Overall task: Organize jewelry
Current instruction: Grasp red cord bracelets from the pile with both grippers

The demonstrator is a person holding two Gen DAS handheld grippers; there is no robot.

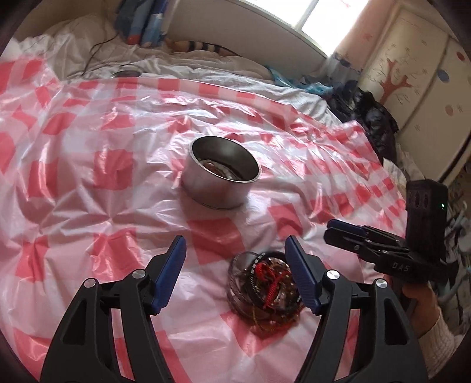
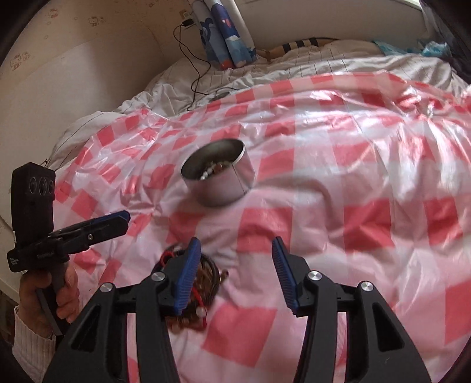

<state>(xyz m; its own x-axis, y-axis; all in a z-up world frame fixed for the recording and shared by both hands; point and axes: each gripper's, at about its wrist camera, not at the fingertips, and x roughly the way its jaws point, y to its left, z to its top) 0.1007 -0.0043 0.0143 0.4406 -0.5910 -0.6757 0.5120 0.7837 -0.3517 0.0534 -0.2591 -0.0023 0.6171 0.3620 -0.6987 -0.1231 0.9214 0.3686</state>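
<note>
Both tools, left tool (image 1: pixel 235 259) and right tool (image 2: pixel 237 260), hang wide open and empty over the bed, jewelry pile (image 1: pixel 268 288) close below for grabbing, steel tin (image 1: pixel 222 173) waiting just beyond.

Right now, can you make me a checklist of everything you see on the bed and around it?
Surface: pink-and-white checked plastic sheet spread over a bed, wrinkled.
Job's things: metal tin standing open with some jewelry inside; clear tub holding a tangle of bracelets and red cord.
Clutter: dark clothes heaped at the bed's edge.
Grippers: left gripper open, empty, near the tub; right gripper open, empty.
Cables: black cable running from the wall onto the bedding.
Surroundings: window, cupboard with a tree picture, blue rolled posters.
</note>
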